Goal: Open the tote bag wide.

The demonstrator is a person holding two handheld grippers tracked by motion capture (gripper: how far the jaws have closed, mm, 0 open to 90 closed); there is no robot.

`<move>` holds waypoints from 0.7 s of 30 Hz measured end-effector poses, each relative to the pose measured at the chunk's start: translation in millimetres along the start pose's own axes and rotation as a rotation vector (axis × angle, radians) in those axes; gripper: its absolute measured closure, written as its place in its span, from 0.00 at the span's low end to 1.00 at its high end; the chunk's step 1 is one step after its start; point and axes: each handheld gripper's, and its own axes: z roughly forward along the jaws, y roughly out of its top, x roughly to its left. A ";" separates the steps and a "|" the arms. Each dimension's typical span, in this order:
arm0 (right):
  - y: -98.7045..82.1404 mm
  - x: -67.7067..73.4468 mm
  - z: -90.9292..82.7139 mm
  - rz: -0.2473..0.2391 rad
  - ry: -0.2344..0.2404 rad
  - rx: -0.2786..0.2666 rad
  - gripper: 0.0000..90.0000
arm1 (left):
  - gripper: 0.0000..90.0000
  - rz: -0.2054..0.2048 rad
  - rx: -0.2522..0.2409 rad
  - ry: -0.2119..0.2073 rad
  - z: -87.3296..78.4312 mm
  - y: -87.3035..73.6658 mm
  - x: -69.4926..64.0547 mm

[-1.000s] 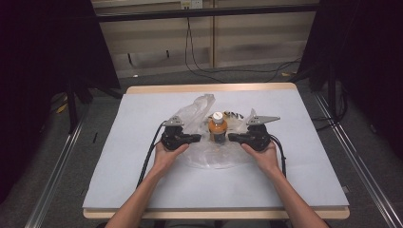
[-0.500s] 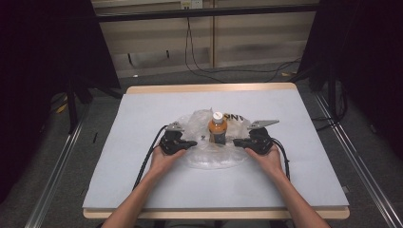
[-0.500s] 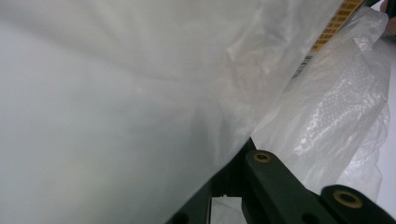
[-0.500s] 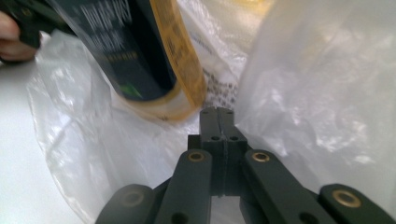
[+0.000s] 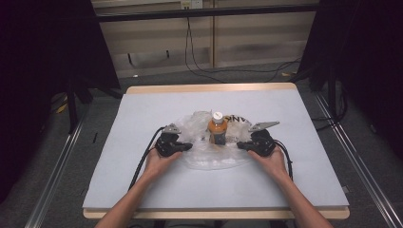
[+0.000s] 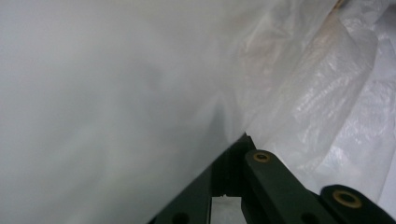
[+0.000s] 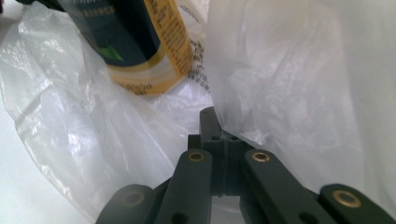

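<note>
Dark curtains hem in a table [image 5: 142,190] covered by a pale grey sheet, with cables trailing over the floor behind it. At the middle of the sheet lies a clear plastic bag [image 5: 209,154], spread flat and crumpled, and a bottle [image 5: 217,129] with a white cap and an orange body stands upright on or in it; which of the two cannot be told from the high view. Black lettering on the bag behind the bottle is partly hidden and unreadable.

The left gripper [image 5: 187,147] sits at the bag's left edge, its jaws drawn together on a fold of the film; in its own view the plastic blurs out nearly everything beyond the jaw tips. The right gripper [image 5: 240,145] is at the bag's right edge, jaws likewise pinched together on the plastic (a sheet of it rises straight from the tips). The bottle's lower label shows close by in that view, its top cut off.
</note>
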 end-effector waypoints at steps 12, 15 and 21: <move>-12.6 5.4 -16.3 -0.036 0.019 0.024 1.00 | 1.00 0.046 0.002 -0.040 -18.9 -19.6 -18.6; -17.1 9.3 -20.9 -0.047 0.013 0.023 1.00 | 1.00 0.068 0.011 -0.053 -23.1 -21.2 -25.2; -10.4 13.6 -35.2 -0.030 0.058 -0.091 1.00 | 1.00 0.054 -0.095 -0.094 -35.8 -12.9 -32.6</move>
